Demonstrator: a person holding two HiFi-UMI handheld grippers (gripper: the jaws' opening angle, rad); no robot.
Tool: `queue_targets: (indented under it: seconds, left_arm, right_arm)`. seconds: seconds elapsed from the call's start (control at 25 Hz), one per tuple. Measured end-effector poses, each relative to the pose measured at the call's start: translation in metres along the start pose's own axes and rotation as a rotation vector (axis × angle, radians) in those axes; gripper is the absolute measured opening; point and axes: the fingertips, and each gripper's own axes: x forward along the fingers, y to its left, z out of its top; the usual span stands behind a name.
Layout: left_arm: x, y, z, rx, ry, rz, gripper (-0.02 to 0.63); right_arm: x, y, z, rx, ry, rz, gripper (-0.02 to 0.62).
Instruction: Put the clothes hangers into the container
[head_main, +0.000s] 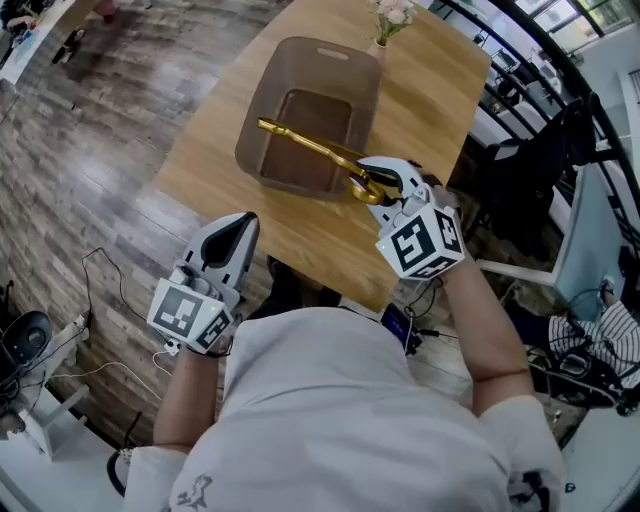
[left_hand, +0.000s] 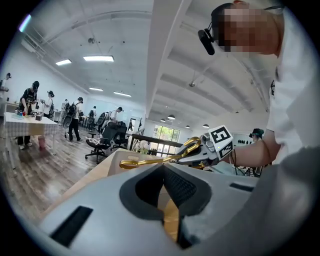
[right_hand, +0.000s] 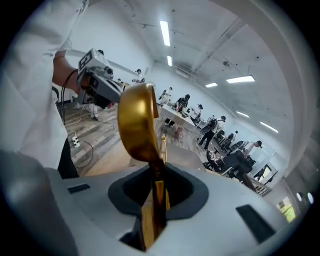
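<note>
A gold clothes hanger (head_main: 310, 145) hangs over the near right part of the translucent brown container (head_main: 330, 50) on the wooden table (head_main: 430, 90). My right gripper (head_main: 375, 185) is shut on its hook end, by the container's near right corner. The right gripper view shows the gold hook (right_hand: 135, 125) rising from the jaws of the right gripper (right_hand: 156, 172). My left gripper (head_main: 228, 240) is at the table's near edge, left of the container, jaws together and nothing in them. From the left gripper (left_hand: 162, 170), the hanger (left_hand: 150, 161) and the right gripper (left_hand: 200, 152) show ahead above the container (left_hand: 117, 157).
A small vase of flowers (head_main: 392, 15) stands on the table behind the container. Cables and a power strip (head_main: 70, 330) lie on the wood floor to the left. Dark chairs and railings (head_main: 540, 160) crowd the right side. People stand at tables (left_hand: 30, 125) far off.
</note>
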Motion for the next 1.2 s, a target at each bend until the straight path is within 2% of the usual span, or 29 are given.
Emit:
queue_targets:
  seconds: [0.24, 0.44, 0.84, 1.2]
  left_arm:
    - [0.01, 0.04, 0.006, -0.016, -0.006, -0.015, 0.006]
    - [0.016, 0.059, 0.008, -0.03, -0.005, -0.036, 0.006]
    - [0.029, 0.086, 0.012, -0.05, 0.0, -0.066, 0.006]
    - [0.027, 0.111, 0.011, -0.067, 0.003, -0.058, 0.006]
  right_arm:
    - [0.057, -0.001, -0.016, -0.18, 0.171, 0.076, 0.069]
    - [0.088, -0.003, -0.031, -0.334, 0.305, 0.101, 0.069]
    - [0.134, -0.011, -0.057, -0.484, 0.489, 0.134, 0.069]
    - [0.187, 0.001, -0.073, -0.624, 0.573, 0.188, 0.069]
